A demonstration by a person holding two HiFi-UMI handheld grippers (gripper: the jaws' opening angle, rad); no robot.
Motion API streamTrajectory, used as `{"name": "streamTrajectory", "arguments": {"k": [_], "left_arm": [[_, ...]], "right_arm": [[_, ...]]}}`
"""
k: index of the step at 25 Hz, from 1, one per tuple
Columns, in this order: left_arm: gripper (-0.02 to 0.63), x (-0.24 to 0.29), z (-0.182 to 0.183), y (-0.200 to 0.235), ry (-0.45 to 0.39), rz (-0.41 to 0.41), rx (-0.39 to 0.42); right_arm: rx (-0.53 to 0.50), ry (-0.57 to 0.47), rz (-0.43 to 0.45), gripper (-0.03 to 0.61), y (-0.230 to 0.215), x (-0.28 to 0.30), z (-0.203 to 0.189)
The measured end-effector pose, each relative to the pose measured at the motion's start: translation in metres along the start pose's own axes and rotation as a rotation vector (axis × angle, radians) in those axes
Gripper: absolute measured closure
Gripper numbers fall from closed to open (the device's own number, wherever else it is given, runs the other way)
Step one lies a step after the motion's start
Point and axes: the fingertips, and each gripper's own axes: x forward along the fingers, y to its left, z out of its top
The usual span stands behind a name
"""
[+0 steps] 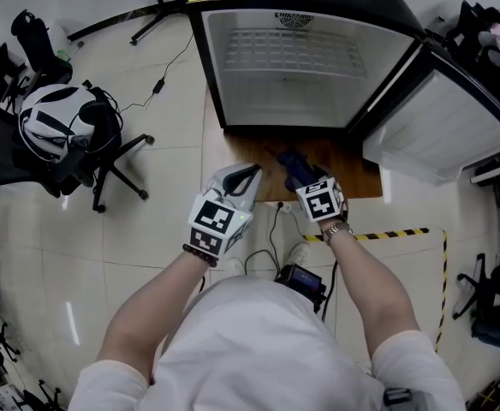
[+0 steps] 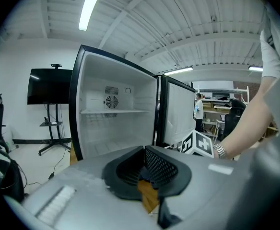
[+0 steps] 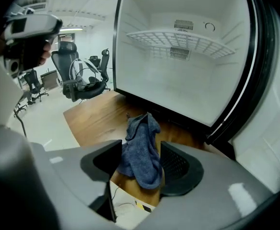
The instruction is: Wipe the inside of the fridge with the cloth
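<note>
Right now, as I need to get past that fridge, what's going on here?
A person faces the open fridge with a gripper in each hand. The right gripper is at a blue cloth on the wooden board before the fridge, jaws wide apart with the cloth between them, not clamped. The left gripper is shut and empty. No wiping is under way.

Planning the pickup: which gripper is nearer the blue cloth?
Right. The right gripper has open jaws either side of the cloth; the left gripper, shut, sits apart, left of it.
</note>
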Motion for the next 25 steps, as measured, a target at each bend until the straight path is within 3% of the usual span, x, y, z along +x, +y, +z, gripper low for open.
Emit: {"name": "streamTrajectory", "arguments": {"k": [5,13,25], "left_arm": [[0.601,-0.017,0.017,-0.005,-0.045,-0.053,0.022],[0.607,-0.039,0.053,-0.028,-0.073,-0.084,0.128],[0.607,-0.053,0.102,-0.086,-0.169,-0.050,0.149]], "right_arm": [[0.038,-0.099,-0.029,0.324,0.008,-0.052,0.029],[0.061,-0.322,-0.037,0.341,0.030,-0.152,0.090],[0.053,-0.556,0.034,0.516,0.042,-0.256,0.117]]}}
